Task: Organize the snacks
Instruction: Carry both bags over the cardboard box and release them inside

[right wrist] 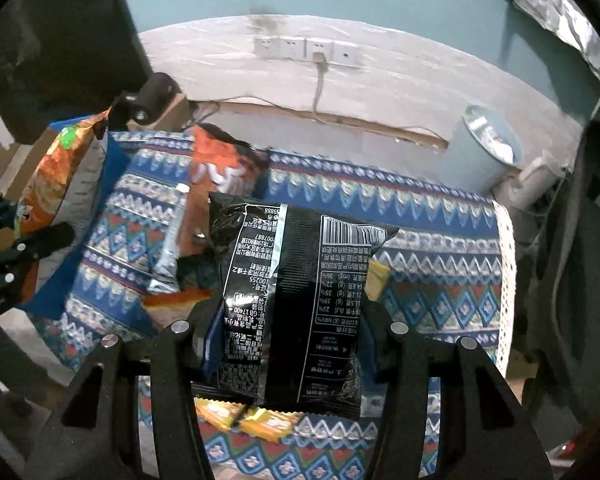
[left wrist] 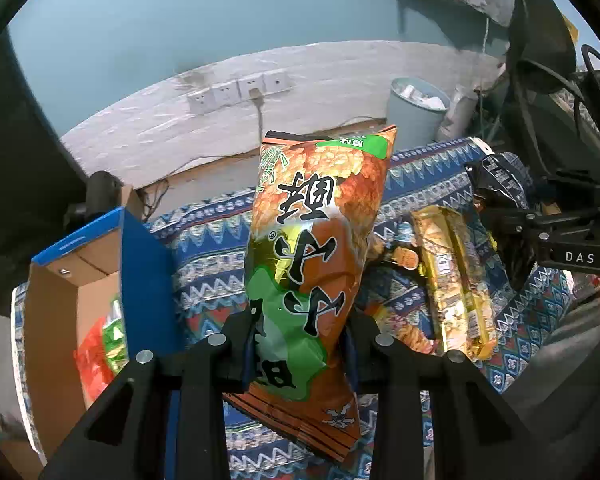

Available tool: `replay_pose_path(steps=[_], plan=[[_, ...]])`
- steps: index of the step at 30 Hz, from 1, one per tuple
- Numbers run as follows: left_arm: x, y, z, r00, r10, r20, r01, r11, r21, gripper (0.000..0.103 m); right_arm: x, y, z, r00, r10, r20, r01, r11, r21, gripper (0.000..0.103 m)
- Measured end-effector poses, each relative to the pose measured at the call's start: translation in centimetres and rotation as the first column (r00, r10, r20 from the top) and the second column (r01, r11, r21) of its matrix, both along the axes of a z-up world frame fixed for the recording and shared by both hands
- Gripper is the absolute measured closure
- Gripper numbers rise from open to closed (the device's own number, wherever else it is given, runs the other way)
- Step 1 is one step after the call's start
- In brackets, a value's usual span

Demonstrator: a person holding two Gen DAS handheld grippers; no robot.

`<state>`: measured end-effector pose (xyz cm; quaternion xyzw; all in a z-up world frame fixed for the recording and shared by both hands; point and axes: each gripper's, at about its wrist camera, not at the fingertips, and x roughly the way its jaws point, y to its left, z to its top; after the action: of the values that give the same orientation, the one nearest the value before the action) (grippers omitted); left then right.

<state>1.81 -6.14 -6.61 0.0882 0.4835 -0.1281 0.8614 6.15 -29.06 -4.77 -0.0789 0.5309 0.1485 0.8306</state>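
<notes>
My left gripper [left wrist: 300,344] is shut on an orange and green snack bag [left wrist: 312,248] and holds it upright above the patterned cloth [left wrist: 212,248]. The same bag shows at the left of the right wrist view [right wrist: 56,184]. My right gripper [right wrist: 292,328] is shut on a black snack bag [right wrist: 292,280] with its printed back facing me, lifted above the cloth [right wrist: 420,248]. The black bag also shows at the right of the left wrist view [left wrist: 500,184]. A gold snack pack [left wrist: 456,280] lies on the cloth to the right of the orange bag.
An open blue cardboard box [left wrist: 100,280] with a red and green pack inside stands at the left. An orange bag [right wrist: 220,176] and yellow packs [right wrist: 252,420] lie on the cloth. A pale bin [left wrist: 416,108] stands by the wall.
</notes>
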Motion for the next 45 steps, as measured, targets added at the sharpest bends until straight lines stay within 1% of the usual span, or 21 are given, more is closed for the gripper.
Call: replay_pose_path(steps=[18, 24, 29, 36, 45], plan=[[-1.4, 6.9, 1.7, 0.994, 0.098, 0.045, -0.097, 0.995, -0.02, 0.069, 0.7, 9.1, 1.7, 0.99, 0.139, 0.022, -0.14, 0.99, 0.031, 0.05], [-1.8, 9.2, 1.7, 0.989, 0.133, 0.058, -0.132, 0.991, -0.025, 0.069, 1.0, 12.2, 1.7, 0.982, 0.188, 0.017, -0.188, 0.981, 0.041, 0.05], [-2.1, 11.4, 1.4, 0.984, 0.168, 0.053, -0.167, 0.985, -0.036, 0.069, 1.3, 14.5, 1.8, 0.975, 0.224, 0.017, -0.224, 0.974, 0.041, 0.05], [-2.4, 15.0, 1.3, 0.973, 0.23, 0.033, -0.226, 0.971, -0.082, 0.069, 1.5, 18.0, 2.1, 0.963, 0.27, 0.019, -0.27, 0.962, 0.049, 0.05], [-2.6, 19.4, 0.9, 0.948, 0.319, 0.017, -0.316, 0.945, -0.087, 0.069, 1.6, 23.8, 1.6, 0.935, 0.354, 0.002, -0.353, 0.933, 0.072, 0.05]])
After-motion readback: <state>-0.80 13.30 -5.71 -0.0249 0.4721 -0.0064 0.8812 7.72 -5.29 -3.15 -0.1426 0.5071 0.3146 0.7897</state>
